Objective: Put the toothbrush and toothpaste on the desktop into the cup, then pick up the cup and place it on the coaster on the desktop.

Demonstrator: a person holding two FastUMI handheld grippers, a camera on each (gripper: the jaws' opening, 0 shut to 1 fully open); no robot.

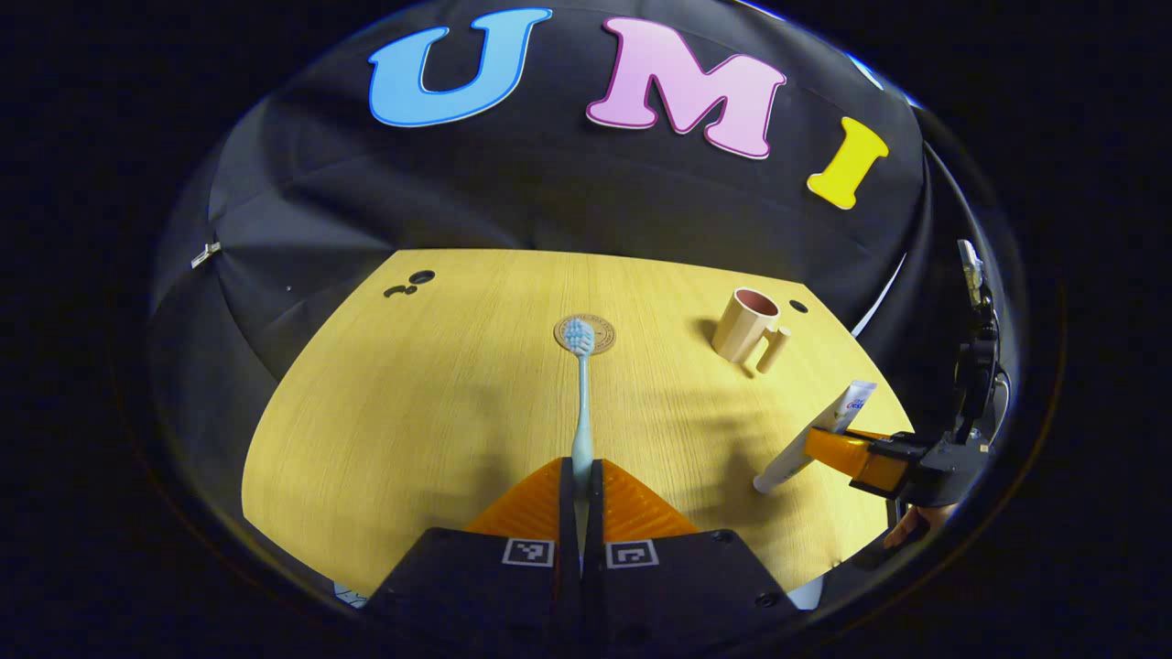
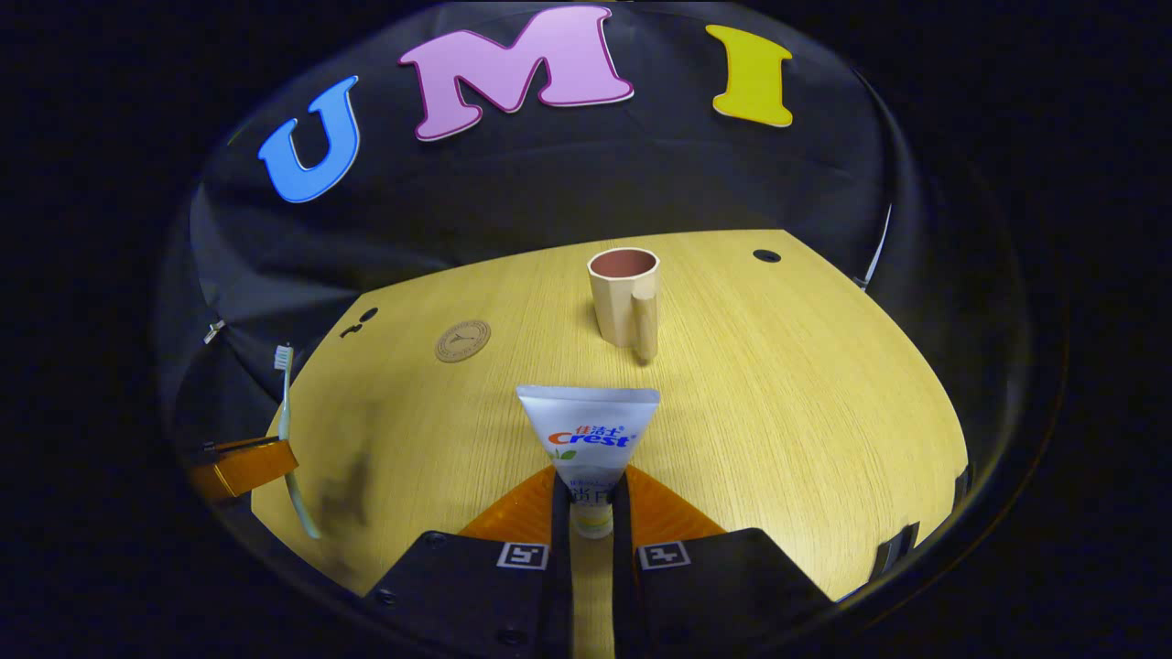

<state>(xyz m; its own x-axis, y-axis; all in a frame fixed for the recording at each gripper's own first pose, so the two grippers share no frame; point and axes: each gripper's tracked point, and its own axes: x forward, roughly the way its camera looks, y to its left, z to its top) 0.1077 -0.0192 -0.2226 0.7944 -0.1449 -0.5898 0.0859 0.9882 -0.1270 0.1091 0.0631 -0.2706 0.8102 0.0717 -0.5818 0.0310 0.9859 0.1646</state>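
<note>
In the left gripper view my left gripper [image 1: 580, 476] is shut on the handle of a light blue toothbrush [image 1: 581, 394], which sticks out forward above the table with its bristle head in line with the round coaster [image 1: 586, 335]. The beige cup [image 1: 746, 327] with a handle stands at the far right. In the right gripper view my right gripper [image 2: 591, 490] is shut on the white toothpaste tube [image 2: 588, 439], held off the table, with the cup [image 2: 624, 295] straight ahead and the coaster [image 2: 462, 340] to its left. The left gripper [image 2: 245, 465] with the toothbrush [image 2: 287, 430] appears at the left edge.
The wooden table [image 2: 778, 384] has small dark holes near its far corners [image 1: 421, 276] [image 2: 766, 255]. The black cloth wall rises behind it. In the left gripper view the right gripper [image 1: 847, 453] holds the toothpaste [image 1: 815, 435] over the table's right side, with a hand behind it.
</note>
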